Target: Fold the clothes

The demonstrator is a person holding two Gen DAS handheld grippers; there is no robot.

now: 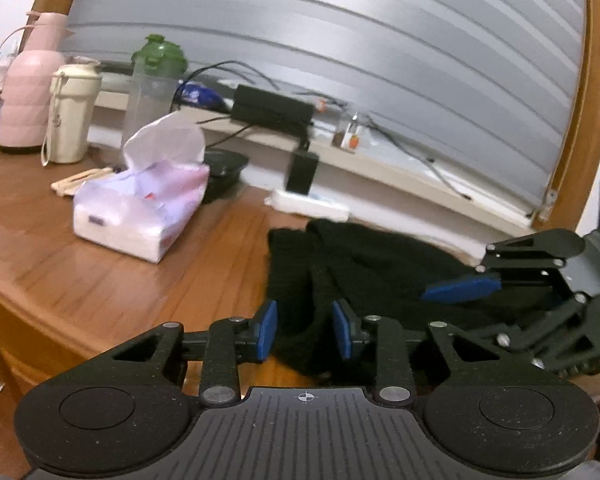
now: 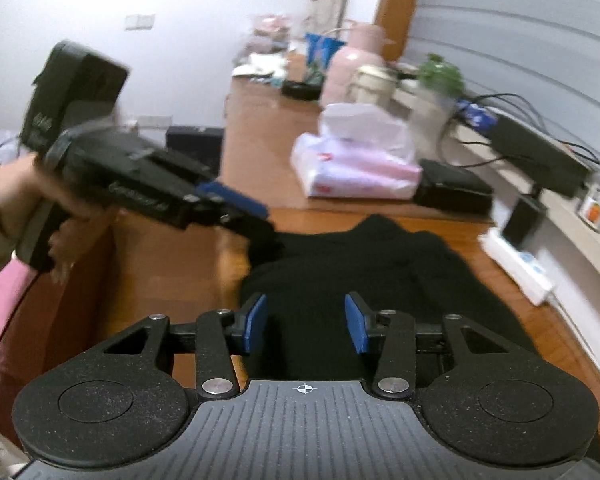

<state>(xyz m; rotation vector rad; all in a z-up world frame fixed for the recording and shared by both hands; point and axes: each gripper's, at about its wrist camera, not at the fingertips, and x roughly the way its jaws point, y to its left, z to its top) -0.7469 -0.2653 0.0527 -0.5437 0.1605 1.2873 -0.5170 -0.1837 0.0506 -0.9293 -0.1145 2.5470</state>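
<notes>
Blue pads of the left gripper point(image 1: 305, 330) are seen parted, nothing between them; a near fold of the black garment point(image 1: 364, 276) lies just beyond and partly under the gap. Right gripper point(image 2: 306, 326) is likewise held wide and empty, with the garment's near edge directly ahead and below the pads.

Garment is spread on the wooden table point(image 1: 100, 280), bunched into soft ridges, near the table's front edge; whether it is partly folded cannot be told from the rumpling. Tissue pack point(image 1: 140, 208) sits well apart on the left, power strip point(image 2: 516, 264) near the far side.

Handling, judged: knit-like, light, limp, not fragile, not slippery; sag and drag are to be expected if one point is lifted. Grip is best taken on an edge or corner, pinching a single layer where it can be told, one gripper per corner so the cloth is kept taut.

In the right wrist view, the left gripper's tips are seen at the garment's far-left corner; contact cannot be confirmed through blur.
</notes>
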